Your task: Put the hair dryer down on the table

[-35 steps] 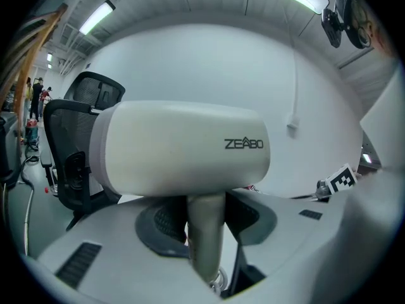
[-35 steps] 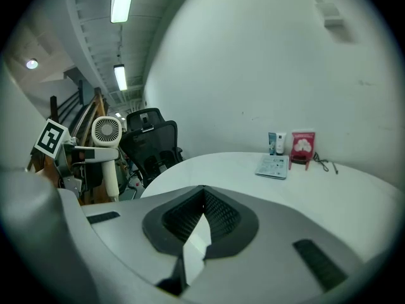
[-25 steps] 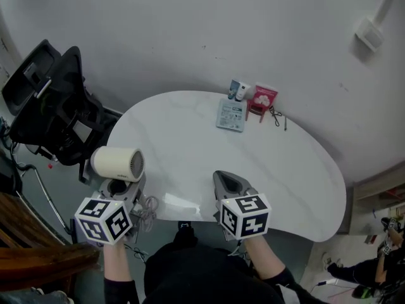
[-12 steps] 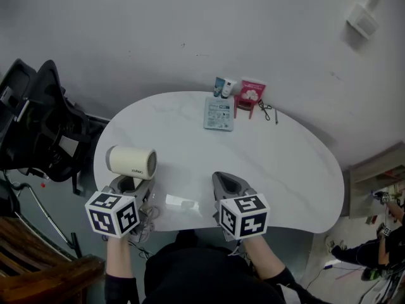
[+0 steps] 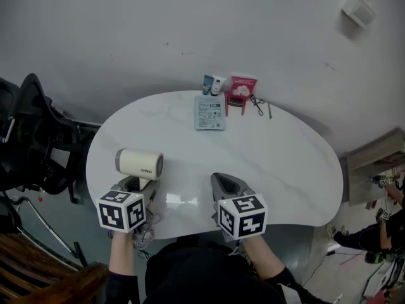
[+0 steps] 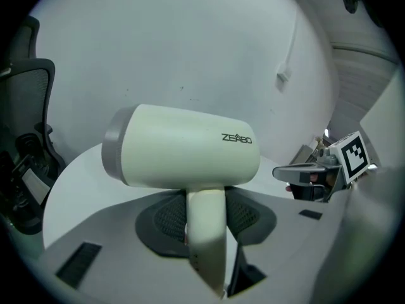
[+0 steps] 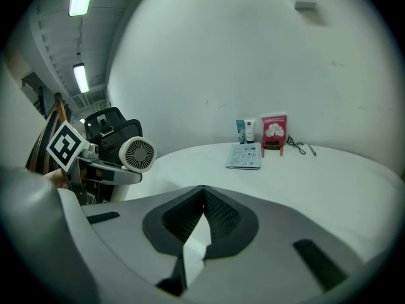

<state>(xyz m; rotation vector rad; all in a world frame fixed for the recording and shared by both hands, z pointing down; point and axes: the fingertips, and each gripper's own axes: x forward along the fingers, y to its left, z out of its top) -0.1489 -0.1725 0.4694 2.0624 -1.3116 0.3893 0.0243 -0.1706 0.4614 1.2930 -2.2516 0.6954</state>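
One hair dryer (image 5: 139, 164), handle pinched in the left claw (image 5: 133, 184), hangs over the surface (image 5: 285, 163) near its left edge. Right claw (image 5: 223, 179) pressed together at the front edge. Bare surface spans centre and right.

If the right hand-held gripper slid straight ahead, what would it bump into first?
Bare white table lies ahead of the right hand-held gripper. The first object near its line looks like the pale blue leaflet, though it may pass just left.

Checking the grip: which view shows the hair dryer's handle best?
Left gripper view: the hair dryer fills it, handle clamped between the jaws. Head view shows mainly the barrel from above; right gripper view, its grille end, small.
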